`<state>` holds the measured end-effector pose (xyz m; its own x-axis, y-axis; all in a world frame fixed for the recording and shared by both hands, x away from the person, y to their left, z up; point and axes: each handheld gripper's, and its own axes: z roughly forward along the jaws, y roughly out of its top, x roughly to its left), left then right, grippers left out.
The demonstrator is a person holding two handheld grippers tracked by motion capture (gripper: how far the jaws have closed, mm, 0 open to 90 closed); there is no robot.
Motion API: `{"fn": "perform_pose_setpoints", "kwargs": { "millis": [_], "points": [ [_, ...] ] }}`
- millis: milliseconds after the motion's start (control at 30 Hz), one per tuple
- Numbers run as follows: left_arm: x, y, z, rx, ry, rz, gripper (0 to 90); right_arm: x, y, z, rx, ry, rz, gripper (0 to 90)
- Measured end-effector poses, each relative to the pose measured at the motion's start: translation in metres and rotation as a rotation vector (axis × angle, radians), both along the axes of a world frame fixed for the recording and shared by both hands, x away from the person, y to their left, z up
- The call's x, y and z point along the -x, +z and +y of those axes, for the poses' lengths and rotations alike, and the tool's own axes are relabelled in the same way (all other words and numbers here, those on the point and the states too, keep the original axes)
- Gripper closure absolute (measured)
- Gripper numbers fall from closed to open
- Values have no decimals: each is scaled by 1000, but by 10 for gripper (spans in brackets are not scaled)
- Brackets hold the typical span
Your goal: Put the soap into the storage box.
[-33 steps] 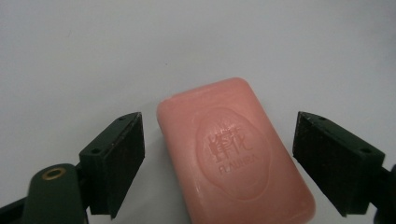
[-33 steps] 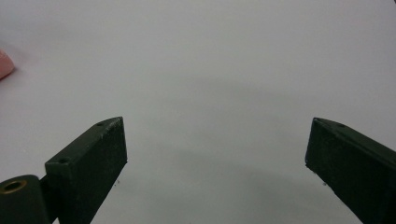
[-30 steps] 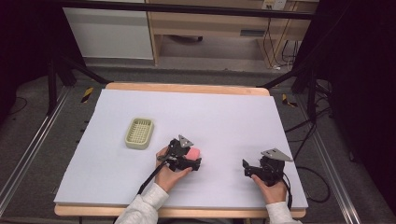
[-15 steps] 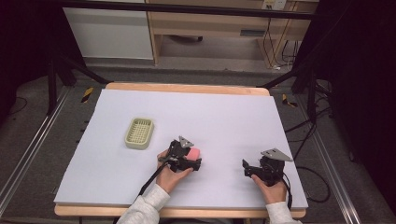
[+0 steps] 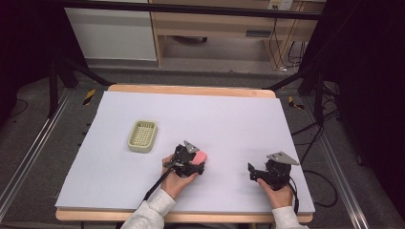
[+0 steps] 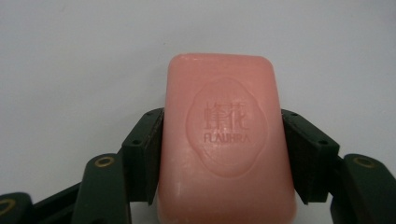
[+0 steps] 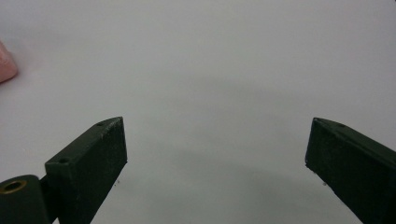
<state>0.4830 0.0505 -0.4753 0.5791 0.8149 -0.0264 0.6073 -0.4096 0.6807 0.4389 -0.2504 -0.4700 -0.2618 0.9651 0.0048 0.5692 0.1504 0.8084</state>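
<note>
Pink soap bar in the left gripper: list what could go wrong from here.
1. The soap bar is held between the left gripper's fingers by its smooth sides only; it might slip out if lifted or tilted.
2. The soap dish sits apart to the left; a drop on the way could miss it.
3. The right gripper is open and away, so it likely cannot catch a slip.
</note>
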Motion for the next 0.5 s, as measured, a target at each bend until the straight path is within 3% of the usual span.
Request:
{"fn": "perform_pose_setpoints", "kwargs": {
  "millis": [500],
  "points": [
    [-2,3,3,7,-15,18,373,0,0,-1,1,0,-1,57]
  ]
}}
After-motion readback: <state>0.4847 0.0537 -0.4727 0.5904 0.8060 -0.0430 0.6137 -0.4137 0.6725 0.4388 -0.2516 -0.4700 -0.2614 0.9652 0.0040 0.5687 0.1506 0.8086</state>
